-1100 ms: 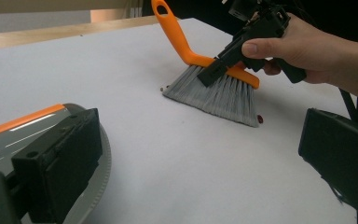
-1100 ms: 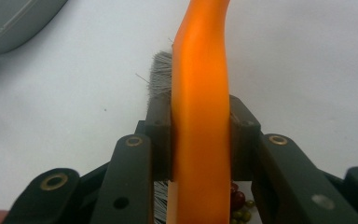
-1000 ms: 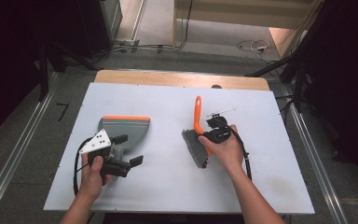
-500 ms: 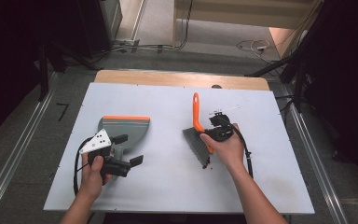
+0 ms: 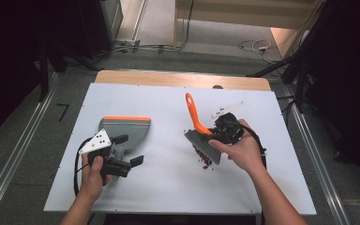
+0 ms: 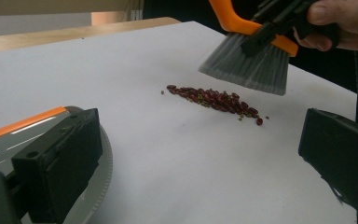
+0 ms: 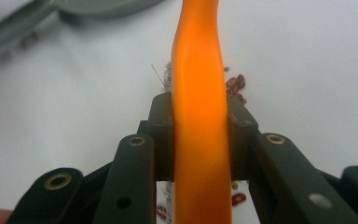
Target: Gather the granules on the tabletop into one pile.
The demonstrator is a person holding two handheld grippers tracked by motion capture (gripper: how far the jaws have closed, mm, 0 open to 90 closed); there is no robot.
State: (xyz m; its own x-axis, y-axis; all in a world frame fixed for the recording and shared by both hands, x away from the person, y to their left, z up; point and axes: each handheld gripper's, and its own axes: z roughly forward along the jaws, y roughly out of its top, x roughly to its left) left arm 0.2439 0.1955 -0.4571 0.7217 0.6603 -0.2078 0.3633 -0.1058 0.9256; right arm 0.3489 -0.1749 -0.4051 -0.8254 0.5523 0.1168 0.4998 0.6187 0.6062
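Observation:
My right gripper (image 5: 214,133) is shut on the orange handle (image 7: 198,93) of a hand brush (image 5: 201,140). Its grey bristles (image 6: 249,65) hang just above a small line of red beans (image 6: 209,99), and those beans (image 5: 205,159) lie on the white table beneath the brush head. At the left lies a grey dustpan (image 5: 124,129) with an orange front edge. My left gripper (image 5: 130,150) is at the dustpan's near end and stands open, with its jaws wide apart and bare table between them. Its left jaw is beside the dustpan's rim (image 6: 100,172).
The white tabletop (image 5: 168,187) has a wooden strip (image 5: 178,77) along its far edge. A thin white strip (image 5: 227,110) lies just beyond the right hand. Metal rails (image 5: 9,173) run down both sides of the table, and cables lie on the floor behind it.
The right gripper has raised and tilted the brush a little, so the red beans now show under the bristles. The left hand and the dustpan have stayed put.

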